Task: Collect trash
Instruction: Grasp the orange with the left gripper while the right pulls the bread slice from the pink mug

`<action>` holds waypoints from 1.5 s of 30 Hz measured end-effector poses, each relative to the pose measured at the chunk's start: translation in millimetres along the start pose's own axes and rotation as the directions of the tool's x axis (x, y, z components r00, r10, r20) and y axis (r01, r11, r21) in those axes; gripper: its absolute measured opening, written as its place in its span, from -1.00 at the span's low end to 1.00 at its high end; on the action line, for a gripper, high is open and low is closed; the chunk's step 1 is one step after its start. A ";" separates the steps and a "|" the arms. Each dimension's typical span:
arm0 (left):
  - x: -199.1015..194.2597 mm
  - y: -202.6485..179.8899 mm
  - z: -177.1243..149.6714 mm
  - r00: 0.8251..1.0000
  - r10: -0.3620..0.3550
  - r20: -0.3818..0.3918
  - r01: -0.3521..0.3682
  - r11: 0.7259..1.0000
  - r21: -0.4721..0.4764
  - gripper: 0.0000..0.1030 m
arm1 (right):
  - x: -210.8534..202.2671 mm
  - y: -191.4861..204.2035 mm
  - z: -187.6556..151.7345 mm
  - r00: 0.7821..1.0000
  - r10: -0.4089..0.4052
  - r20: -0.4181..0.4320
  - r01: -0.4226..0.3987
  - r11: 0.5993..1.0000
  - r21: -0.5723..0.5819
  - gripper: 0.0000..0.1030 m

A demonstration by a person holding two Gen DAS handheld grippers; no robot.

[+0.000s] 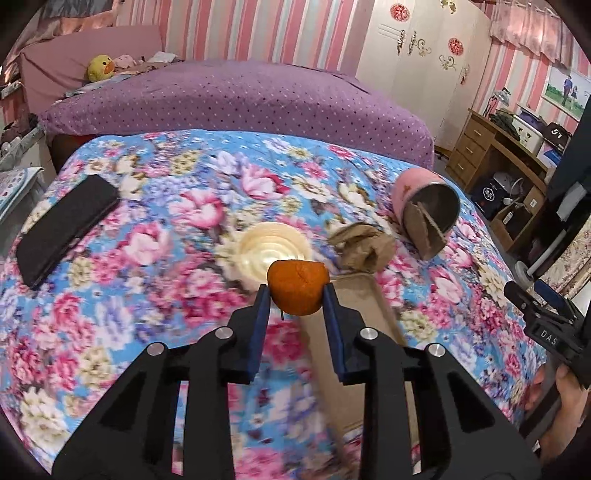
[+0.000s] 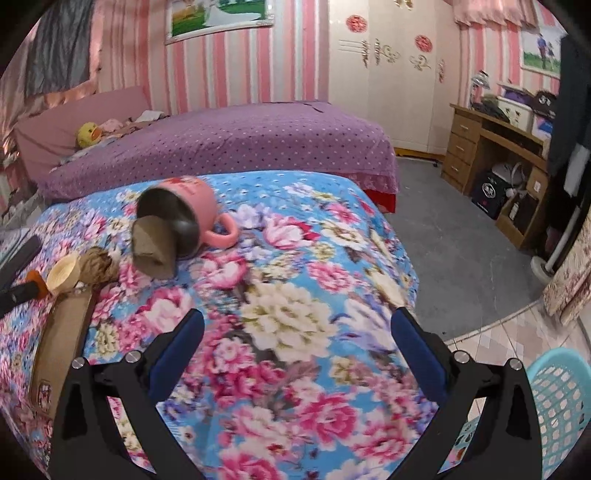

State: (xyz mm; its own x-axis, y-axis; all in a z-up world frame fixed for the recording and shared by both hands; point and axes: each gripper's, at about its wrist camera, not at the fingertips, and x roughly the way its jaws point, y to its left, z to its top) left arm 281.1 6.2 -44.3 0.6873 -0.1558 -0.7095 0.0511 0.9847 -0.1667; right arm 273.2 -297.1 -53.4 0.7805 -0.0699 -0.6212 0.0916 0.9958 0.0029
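Now | left tool [image 1: 297,291] clamped on orange peel [image 1: 297,291] | right tool [image 2: 297,326] apart | bowl [image 1: 271,251], crumpled paper [image 1: 360,245] beyond

Home bedroom. Pink-and-white striped wallpaper [image 2: 236,74] on the walls, pink curtains [image 1: 532,29] at the window. A bed with a purple dotted cover [image 1: 236,99] and a pink headboard [image 1: 74,55] holds a yellow duck plush [image 1: 100,68]. In front of it, a surface spread with a blue floral quilt [image 2: 295,295]. A cream wardrobe [image 2: 384,74] carries red and gold ornaments. A wooden desk with drawers [image 2: 480,144] stands cluttered against the wall, boxes and bags under it. Framed photos [image 2: 218,14] hang on the walls. Grey carpet [image 2: 454,243] meets floor tiles, and a light blue plastic basket [image 2: 554,406] stands by the quilt's edge.
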 end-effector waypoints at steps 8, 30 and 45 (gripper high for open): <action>-16.2 49.0 5.0 0.995 0.088 0.039 -0.085 0.994 -0.066 -0.46 | -1.0 47.2 10.4 0.997 0.070 0.034 -0.066 0.993 -0.101 0.92; -48.3 100.1 4.7 0.984 0.167 0.070 -0.154 0.975 -0.164 -0.46 | 36.8 112.8 30.3 0.978 0.201 -0.055 -0.208 0.949 -0.235 -0.60; -60.9 34.6 -19.7 0.991 0.104 0.088 -0.098 0.992 -0.073 -0.46 | -41.6 52.2 -7.1 0.981 0.189 -0.038 -0.193 0.961 -0.199 -0.74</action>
State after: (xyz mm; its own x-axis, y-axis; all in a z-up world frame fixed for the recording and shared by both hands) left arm 226.7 48.2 -20.3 0.7498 -0.0447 -0.6601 -0.0697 0.9868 -0.1461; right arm 241.1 -241.8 -33.0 0.7595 0.1220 -0.6389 -0.1854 0.9821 -0.0329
